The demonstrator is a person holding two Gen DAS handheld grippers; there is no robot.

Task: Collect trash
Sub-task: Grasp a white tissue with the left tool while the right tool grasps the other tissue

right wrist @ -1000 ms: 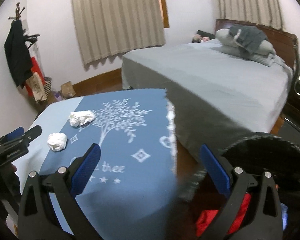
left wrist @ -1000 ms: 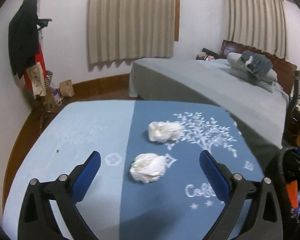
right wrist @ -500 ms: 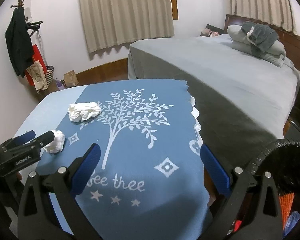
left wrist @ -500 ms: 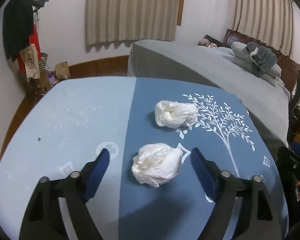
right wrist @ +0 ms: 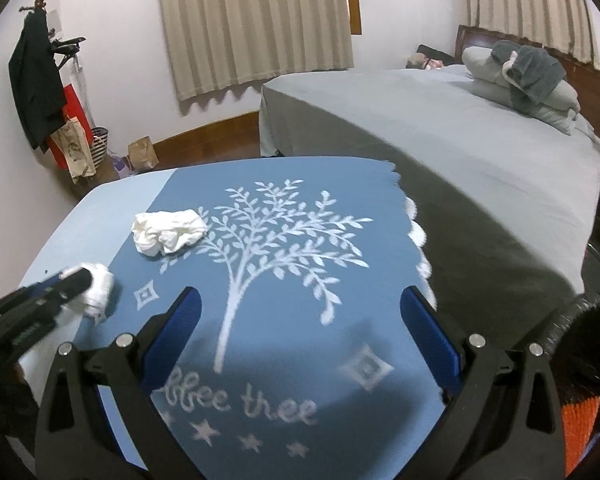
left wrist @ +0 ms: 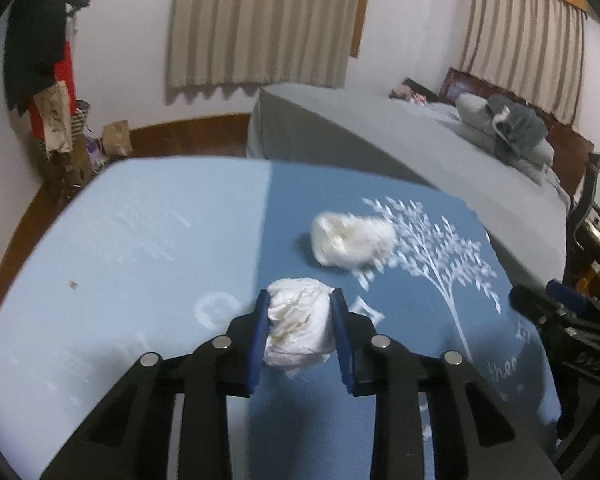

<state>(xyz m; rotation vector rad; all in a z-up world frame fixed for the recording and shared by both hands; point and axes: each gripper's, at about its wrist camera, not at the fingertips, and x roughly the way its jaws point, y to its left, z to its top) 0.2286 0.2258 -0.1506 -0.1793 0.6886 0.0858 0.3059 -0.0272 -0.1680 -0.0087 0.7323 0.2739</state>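
While the left gripper (left wrist: 300, 316) is closing its blue fingers (left wrist: 258, 334) around a crumpled white tissue wad (left wrist: 298, 326) at lower centre of the left wrist view, its jaws have just been narrowing and the pads are now pressing the wad's two sides. The wad is still sitting on the blue tree-print cloth (right wrist: 300, 340) covering the bench (left wrist: 120, 248). A second tissue wad (left wrist: 352, 242) is lying apart from it, just above and to the right, at the edge of the printed tree.

In the right wrist view, the right gripper (right wrist: 300, 332) is hovering over the cloth with its fingers standing wide and nothing between them; the left gripper is showing at middle left, its tip against the first wad.

Risks from here, as a judgement: the soft paper is compressing under the pads, so a shallow pinch could let it slip or tear loose on lifting. Fingers dragging low could also catch the loose cloth and pull it, shifting the second wad toward the bench edge.

As for containers, a dark round rim (right wrist: 592, 344) at the right edge of the right wrist view is possibly a bin, with something orange beneath it; its contents cannot be made out. Paper bags (right wrist: 142, 156) are standing on the floor by the far wall, their contents hidden.
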